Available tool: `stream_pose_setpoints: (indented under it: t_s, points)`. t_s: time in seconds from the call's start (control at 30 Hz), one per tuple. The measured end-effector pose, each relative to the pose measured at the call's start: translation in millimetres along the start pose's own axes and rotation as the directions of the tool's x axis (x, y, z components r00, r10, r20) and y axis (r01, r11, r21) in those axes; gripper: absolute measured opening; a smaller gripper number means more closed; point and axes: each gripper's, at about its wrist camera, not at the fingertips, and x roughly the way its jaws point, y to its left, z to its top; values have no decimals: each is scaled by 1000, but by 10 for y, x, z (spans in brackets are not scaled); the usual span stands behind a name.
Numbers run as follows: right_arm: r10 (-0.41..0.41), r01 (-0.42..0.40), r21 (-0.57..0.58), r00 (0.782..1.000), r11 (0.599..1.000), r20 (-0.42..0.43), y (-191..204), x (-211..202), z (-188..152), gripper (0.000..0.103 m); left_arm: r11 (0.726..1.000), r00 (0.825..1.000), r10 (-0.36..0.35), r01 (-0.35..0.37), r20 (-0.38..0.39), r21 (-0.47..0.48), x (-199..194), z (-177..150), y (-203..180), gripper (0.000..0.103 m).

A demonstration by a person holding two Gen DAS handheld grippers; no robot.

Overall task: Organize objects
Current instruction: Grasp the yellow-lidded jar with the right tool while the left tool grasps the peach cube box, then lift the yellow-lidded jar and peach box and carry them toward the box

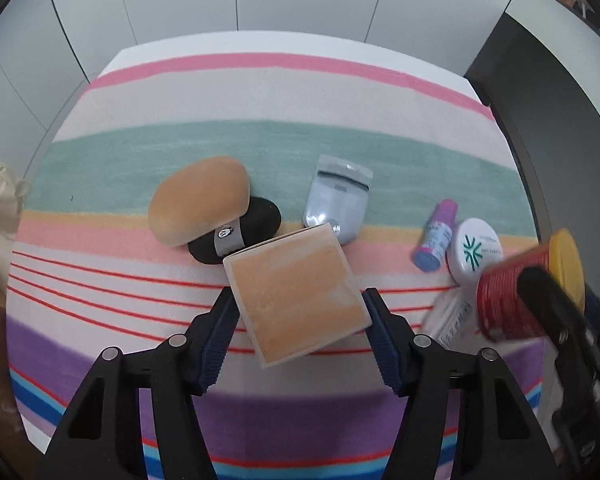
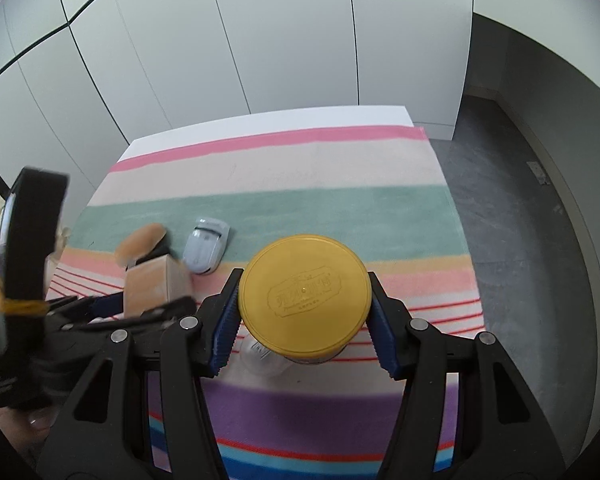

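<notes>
From the left wrist, the left gripper [image 1: 300,312] pinches an orange-faced box [image 1: 296,296] above the striped cloth [image 1: 220,144]. From the right wrist, the right gripper [image 2: 304,320] clamps a closed yellow-lidded can [image 2: 304,294]; contents unseen.

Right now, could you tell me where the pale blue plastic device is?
In the left wrist view, the pale blue plastic device lies on the striped cloth, just beyond the orange square box, right of the tan sponge.
</notes>
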Motion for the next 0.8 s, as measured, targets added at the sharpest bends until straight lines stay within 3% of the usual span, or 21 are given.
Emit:
stream_pose_setpoints:
  t_s: [0.13,0.4,0.8]
  points:
    - [-3,3,-10,1000,1000,-16,16,-13,-25,59,998,998,47,-49,48,50,-109,-40,-11,55]
    - [-9,9,-33,1000,999,-9,166,-171,55,59,998,996,50,-54,73,44,-447,57,202,53]
    - [-31,38,-118,998,992,63,681,-1041,585,59,999,990,40,-44,138,29,-1356,331,491,53]
